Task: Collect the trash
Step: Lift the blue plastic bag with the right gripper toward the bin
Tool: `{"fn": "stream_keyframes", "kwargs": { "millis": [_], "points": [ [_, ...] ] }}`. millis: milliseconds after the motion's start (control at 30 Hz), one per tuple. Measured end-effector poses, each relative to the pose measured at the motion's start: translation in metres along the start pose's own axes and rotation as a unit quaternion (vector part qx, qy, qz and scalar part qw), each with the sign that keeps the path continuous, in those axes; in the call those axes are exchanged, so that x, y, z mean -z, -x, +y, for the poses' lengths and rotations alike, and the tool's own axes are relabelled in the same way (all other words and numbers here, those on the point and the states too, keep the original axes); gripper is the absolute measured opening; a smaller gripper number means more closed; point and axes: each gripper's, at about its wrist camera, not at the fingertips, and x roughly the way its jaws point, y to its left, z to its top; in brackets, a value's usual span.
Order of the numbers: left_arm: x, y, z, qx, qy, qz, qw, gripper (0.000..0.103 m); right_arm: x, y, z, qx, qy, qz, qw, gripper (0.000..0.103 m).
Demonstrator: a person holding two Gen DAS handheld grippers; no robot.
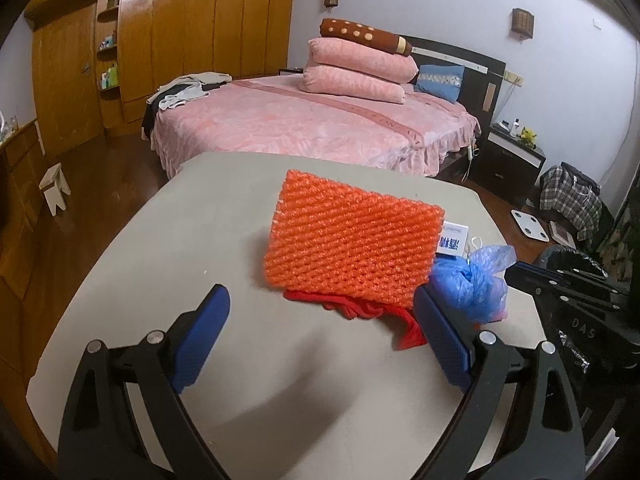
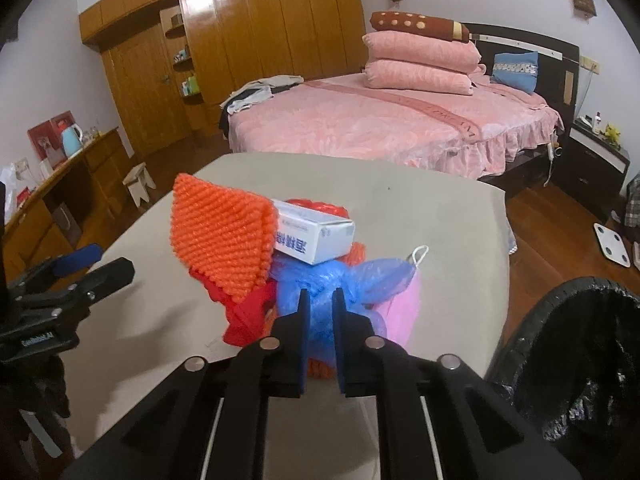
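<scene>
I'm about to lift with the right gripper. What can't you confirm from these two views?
- Right wrist view: the right gripper is closed around the blue plastic bag; its fingers hide the contact.
- Trash bin: cut off by the frame edge.
- Left wrist view: orange foam net hides most of the white box.

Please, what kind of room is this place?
Most likely a home bedroom: a bed with stacked pink pillows, a wooden wardrobe along the wall, and a nightstand beside the bed.

Orange foam netting [image 1: 352, 240], white box [image 2: 316, 236], blue bag [image 2: 320, 280] heaped on table [image 1: 200, 220].
</scene>
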Motion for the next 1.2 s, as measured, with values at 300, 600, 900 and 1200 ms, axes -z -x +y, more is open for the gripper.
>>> {"fn": "stream_keyframes", "kwargs": {
  "millis": [300, 600, 900, 1200],
  "points": [
    [0.004, -0.01, 0.001, -0.008, -0.001, 0.012, 0.9999, 0.09, -0.001, -0.036, 0.006, 0.018, 0.007, 0.024, 1.0, 0.07],
    [0.004, -0.017, -0.003, -0.006, -0.007, 0.021, 0.9997, 0.09, 0.012, -0.038, -0.006, 0.003, 0.004, 0.042, 0.999, 0.034],
    [0.009, -0.023, -0.019, 0.013, -0.015, 0.026, 0.9995, 0.09, 0.012, 0.009, -0.028, 0.019, -0.043, 0.004, 0.999, 0.032],
    [0.007, -0.036, -0.035, 0.025, -0.024, 0.027, 0.999, 0.087, 0.015, 0.016, -0.043, 0.03, -0.062, 0.005, 0.998, 0.032]
  ]
}}
